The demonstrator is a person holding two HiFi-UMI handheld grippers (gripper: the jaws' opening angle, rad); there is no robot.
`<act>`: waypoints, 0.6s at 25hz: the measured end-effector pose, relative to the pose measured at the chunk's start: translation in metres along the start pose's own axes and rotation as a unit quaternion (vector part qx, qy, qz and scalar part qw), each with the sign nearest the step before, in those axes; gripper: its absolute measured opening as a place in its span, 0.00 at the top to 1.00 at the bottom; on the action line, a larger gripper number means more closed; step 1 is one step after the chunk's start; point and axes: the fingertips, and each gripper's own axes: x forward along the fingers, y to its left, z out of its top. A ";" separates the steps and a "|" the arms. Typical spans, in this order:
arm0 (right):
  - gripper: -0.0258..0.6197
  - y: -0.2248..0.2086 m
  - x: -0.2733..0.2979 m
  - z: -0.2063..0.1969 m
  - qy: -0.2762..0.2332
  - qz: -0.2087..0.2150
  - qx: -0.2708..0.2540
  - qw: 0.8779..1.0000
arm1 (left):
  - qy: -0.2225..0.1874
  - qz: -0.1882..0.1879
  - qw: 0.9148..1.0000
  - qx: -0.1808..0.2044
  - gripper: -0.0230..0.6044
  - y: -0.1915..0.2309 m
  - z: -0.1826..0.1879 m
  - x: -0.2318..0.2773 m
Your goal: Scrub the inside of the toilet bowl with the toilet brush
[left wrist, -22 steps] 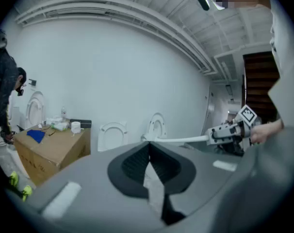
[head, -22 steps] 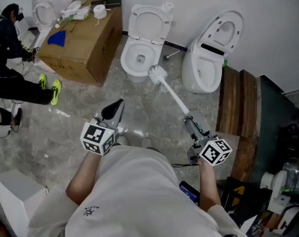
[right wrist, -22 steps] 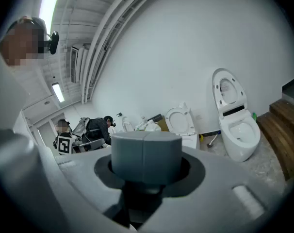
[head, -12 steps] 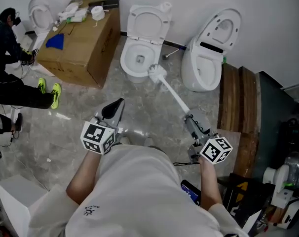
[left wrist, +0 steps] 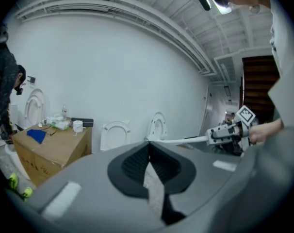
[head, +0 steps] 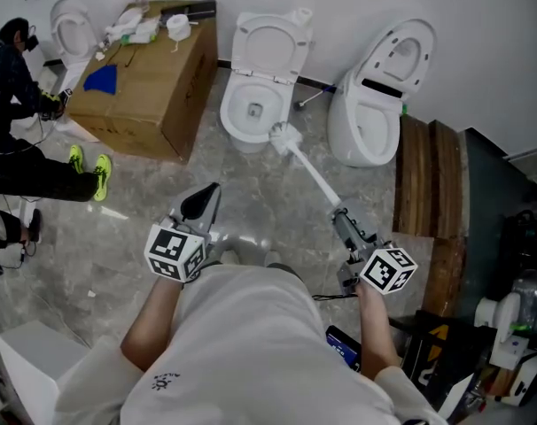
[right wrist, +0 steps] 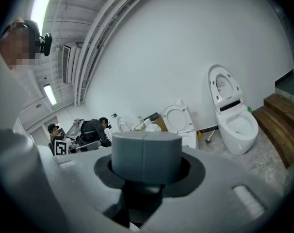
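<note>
Toilet brush [head: 309,172] is clamped by its grey grip end in my right claw [head: 344,223]; the right gripper view shows those jaws closed tight round the grip. From the claw the white shaft slants away toward 11 o'clock. The bristle head sits at the rim of the open toilet bowl [head: 235,120], at about the bowl's 4 o'clock. I cannot tell whether the bristles touch the porcelain or hang just over it. The bowl stands at 12 o'clock from me, lid up against the white wall. My left claw [head: 206,195] is out at the right claw's 9 o'clock, over the grey stone floor [head: 127,193]. Its jaws are pressed together with nothing between them, well apart from the brush. A cardboard box [head: 153,78] stands just beside the bowl at its 9 o'clock, with a blue cloth [head: 101,77] and some white clutter on top. A second toilet [head: 375,104], seat raised, is at 1 o'clock from me, and wooden steps [head: 425,193] lie at that toilet's 5 o'clock. A person in dark clothes [head: 20,158] is low to the floor at the far 9 o'clock edge.
</note>
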 end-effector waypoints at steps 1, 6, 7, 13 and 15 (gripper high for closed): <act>0.73 0.002 0.002 -0.002 0.002 -0.002 0.000 1.000 | 0.001 0.000 1.000 -0.001 0.98 0.003 -0.002 -0.003; 0.73 0.015 0.011 -0.007 0.009 -0.007 -0.002 1.000 | 0.005 0.004 1.000 -0.007 0.98 0.018 -0.008 -0.018; 0.73 0.017 0.012 -0.008 0.009 -0.006 -0.003 1.000 | 0.005 0.005 1.000 -0.007 0.98 0.021 -0.009 -0.020; 0.73 0.029 0.020 -0.013 0.015 -0.001 -0.007 1.000 | 0.003 0.008 1.000 -0.012 0.98 0.032 -0.014 -0.031; 0.73 0.031 0.022 -0.012 0.016 0.000 -0.008 1.000 | 0.003 0.009 1.000 -0.014 0.98 0.035 -0.014 -0.032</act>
